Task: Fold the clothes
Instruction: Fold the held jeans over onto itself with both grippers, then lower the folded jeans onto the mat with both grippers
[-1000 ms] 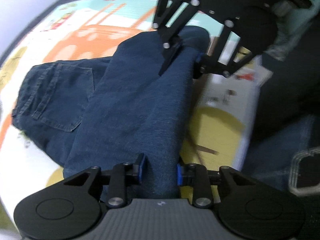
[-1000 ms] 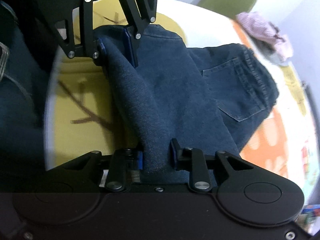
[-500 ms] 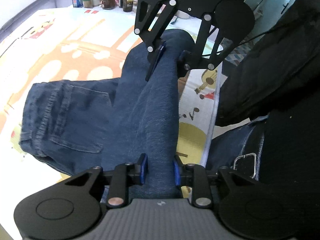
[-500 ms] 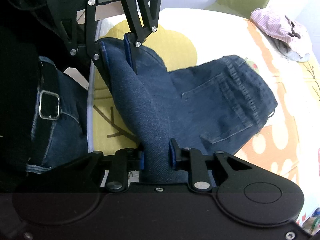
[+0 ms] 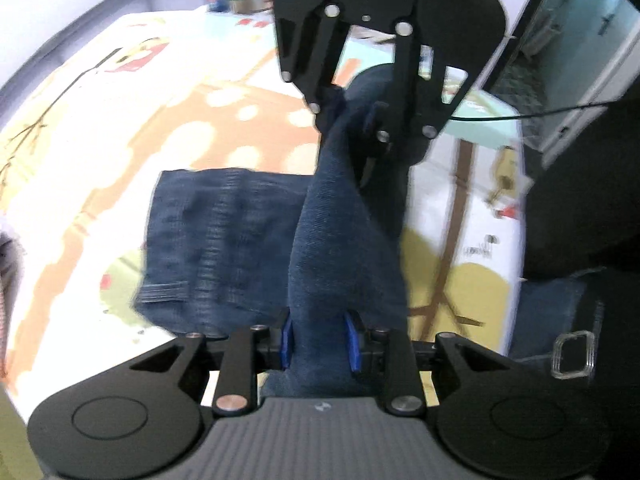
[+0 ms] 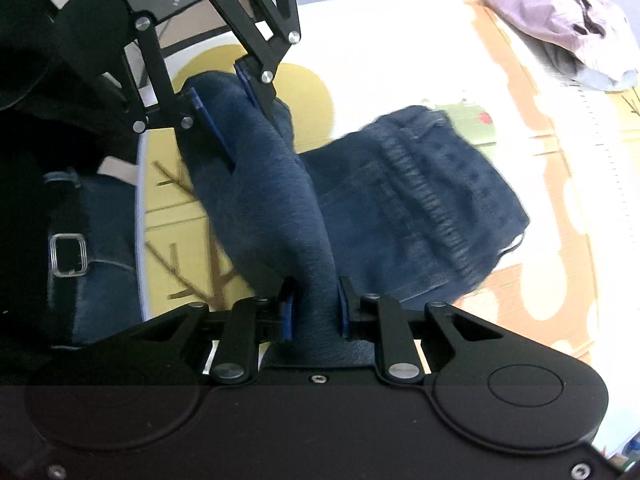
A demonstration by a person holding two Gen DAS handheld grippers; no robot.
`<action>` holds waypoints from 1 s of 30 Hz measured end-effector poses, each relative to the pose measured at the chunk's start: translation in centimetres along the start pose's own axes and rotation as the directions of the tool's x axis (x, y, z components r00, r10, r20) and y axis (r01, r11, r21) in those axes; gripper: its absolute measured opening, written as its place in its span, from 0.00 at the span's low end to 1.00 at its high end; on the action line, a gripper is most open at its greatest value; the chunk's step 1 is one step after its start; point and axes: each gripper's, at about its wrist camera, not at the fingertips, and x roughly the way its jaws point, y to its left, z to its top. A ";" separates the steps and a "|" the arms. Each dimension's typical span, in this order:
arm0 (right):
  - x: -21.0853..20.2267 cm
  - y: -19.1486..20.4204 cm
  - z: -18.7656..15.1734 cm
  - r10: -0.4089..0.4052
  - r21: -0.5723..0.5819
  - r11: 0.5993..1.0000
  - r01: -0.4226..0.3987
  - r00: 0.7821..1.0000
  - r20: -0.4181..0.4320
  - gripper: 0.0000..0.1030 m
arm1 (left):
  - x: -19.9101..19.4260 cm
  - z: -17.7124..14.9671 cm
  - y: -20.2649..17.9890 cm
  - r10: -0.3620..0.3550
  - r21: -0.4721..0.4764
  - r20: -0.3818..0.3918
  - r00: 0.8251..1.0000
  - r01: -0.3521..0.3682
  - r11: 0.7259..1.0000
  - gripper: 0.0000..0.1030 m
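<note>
The jeans (image 5: 224,240) are dark blue denim, partly doubled over on the worktop (image 5: 120,128), which is covered in an orange, yellow and white pattern. The waistband end with its belt loops and seams lies flat (image 6: 420,200). The other end is lifted off the surface in a thick bunched ridge (image 6: 272,200), which rises from the flat part and is pinched at two places.
</note>
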 end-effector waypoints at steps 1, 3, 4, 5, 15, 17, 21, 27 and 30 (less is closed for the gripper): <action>0.2 -0.9 0.4 0.000 0.006 1.000 0.000 1.000 -0.003 0.18 | 0.3 0.2 0.9 0.010 -0.009 -0.004 1.000 -0.010 1.000 0.28; 0.7 -2.6 1.1 -0.005 0.015 1.000 0.005 1.000 0.002 0.18 | 0.8 0.4 2.5 0.028 -0.027 -0.011 1.000 -0.028 0.999 0.28; 1.0 -3.4 1.3 -0.011 0.020 1.000 0.010 1.000 0.007 0.19 | 1.1 0.4 3.3 0.042 -0.037 -0.014 0.999 -0.042 0.998 0.28; 1.3 -4.2 1.6 -0.017 0.025 1.000 0.016 1.000 0.012 0.19 | 1.4 0.4 4.0 0.062 -0.047 -0.018 0.998 -0.063 0.997 0.28; 1.7 -10.5 1.6 -0.178 0.182 0.972 0.150 0.973 0.148 0.21 | 3.5 -1.5 11.3 0.249 -0.246 -0.081 0.965 -0.261 0.933 0.27; 1.4 -10.2 0.8 -0.189 0.202 0.967 0.152 0.966 0.176 0.28 | 2.6 -2.5 11.7 0.221 -0.311 -0.035 0.975 -0.221 0.924 0.28; 1.1 -9.6 -2.0 -0.212 0.291 0.945 0.147 0.955 0.206 0.41 | 1.4 -4.0 10.9 0.161 -0.425 0.064 0.985 -0.119 0.897 0.40; 0.3 -8.2 -7.0 -0.275 0.453 0.881 0.134 0.925 0.261 0.52 | 0.2 -6.2 9.1 0.123 -0.551 0.164 0.979 -0.013 0.834 0.55; 0.3 -7.5 -9.5 -0.301 0.536 0.838 0.106 0.908 0.291 0.56 | 0.2 -7.1 7.9 0.113 -0.593 0.192 0.975 0.023 0.805 0.58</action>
